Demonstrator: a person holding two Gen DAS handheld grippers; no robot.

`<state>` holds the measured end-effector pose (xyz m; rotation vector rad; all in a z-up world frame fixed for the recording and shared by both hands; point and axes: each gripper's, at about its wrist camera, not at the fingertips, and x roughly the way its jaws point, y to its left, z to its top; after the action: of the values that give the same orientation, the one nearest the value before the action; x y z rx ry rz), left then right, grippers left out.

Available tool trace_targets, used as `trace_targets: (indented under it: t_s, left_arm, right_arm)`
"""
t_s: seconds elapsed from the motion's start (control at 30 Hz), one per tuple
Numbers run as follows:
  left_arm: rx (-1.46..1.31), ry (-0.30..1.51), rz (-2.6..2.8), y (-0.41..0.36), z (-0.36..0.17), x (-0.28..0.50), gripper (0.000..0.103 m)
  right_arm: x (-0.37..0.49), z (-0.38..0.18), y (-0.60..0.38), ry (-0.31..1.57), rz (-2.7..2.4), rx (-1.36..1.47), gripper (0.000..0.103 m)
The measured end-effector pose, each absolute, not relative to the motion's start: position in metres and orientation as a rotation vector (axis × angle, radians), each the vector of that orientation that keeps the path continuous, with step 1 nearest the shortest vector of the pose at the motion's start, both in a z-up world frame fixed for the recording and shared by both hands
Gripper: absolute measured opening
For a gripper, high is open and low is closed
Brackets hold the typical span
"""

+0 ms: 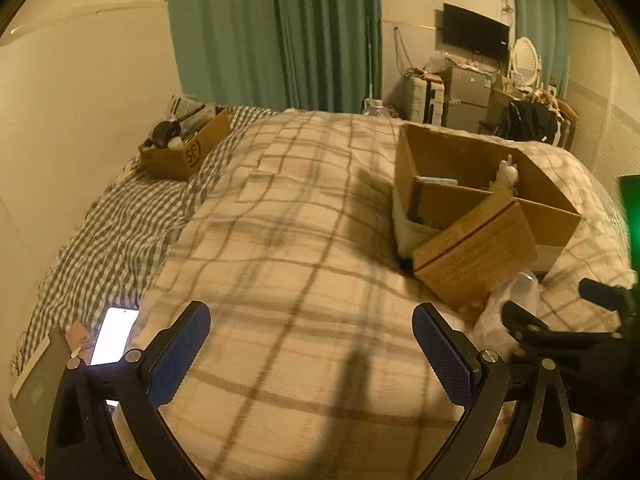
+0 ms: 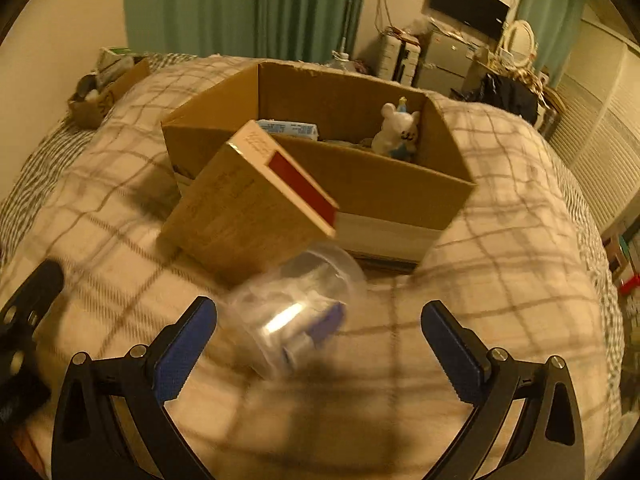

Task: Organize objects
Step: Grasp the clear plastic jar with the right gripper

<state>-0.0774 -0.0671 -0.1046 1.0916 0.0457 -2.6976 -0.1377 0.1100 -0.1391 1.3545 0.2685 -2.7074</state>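
Hovering above the plaid blanket (image 1: 288, 216) on the bed: left tongs (image 1: 311, 354), spread wide apart and gripping nothing, blue pads (image 1: 178, 360) facing each other over bare fabric. Hanging just to the right of them, right tongs (image 2: 319, 350), likewise spread wide apart, nothing clamped.

Lying on the blanket just ahead of the right tongs and nearer the left-hand pad: a clear plastic container (image 2: 296, 312), blurred, with something blue and white inside, contents too smeared to tell. Touching or nearly touching its far side: a small brown carton (image 2: 244, 208) with a red stripe along one edge, tilted and leaning against the front of the big open cardboard box (image 2: 360, 188).

Sitting inside the big box: a white bear figurine (image 2: 396, 132) toward the right, upright, and a pale blue flat packet (image 2: 288, 128) toward the back left.

Resting far off at the head of the bed, well apart from all this: a second, smaller cardboard box (image 1: 180, 148) packed with dark and white items, on the gingham sheet (image 1: 116, 236).

Glowing at the left edge of the bed, near the left tongs: a phone (image 1: 114, 334) with its screen lit white, lying beside a grey flat object, identity unclear.

Showing in the background: green curtains (image 1: 272, 32), a dark screen (image 1: 476, 32) on the wall, a cluttered dresser.
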Motion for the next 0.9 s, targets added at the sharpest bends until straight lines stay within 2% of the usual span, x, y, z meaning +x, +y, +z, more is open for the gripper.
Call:
trace_targets:
  t_s: [0.2, 0.27, 0.37, 0.47, 0.53, 0.9]
  left_arm:
    - [1.183, 0.183, -2.678, -0.085, -0.119, -0.084, 0.103]
    - [1.199, 0.194, -2.68, -0.084, -0.122, -0.084, 0.103]
    - [1.206, 0.184, -2.696, -0.081, -0.122, -0.084, 0.103]
    - [1.219, 0.167, -2.715, -0.077, -0.123, -0.085, 0.103]
    - [1.233, 0.152, -2.728, -0.074, -0.123, -0.086, 0.103]
    - [1.327, -0.027, -2.775, -0.03, -0.123, -0.1, 0.103]
  right_arm:
    - [-0.159, -0.179, 0.096, 0.342, -2.694, 1.518, 0.101]
    - [-0.157, -0.185, 0.105, 0.313, -2.682, 1.566, 0.099]
    - [-0.147, -0.176, 0.121, 0.286, -2.708, 1.572, 0.089]
    - [-0.148, -0.176, 0.124, 0.291, -2.688, 1.589, 0.073]
    - [-0.148, -0.177, 0.123, 0.308, -2.676, 1.597, 0.071]
    - [-0.111, -0.11, 0.175, 0.283, -2.808, 1.347, 0.064]
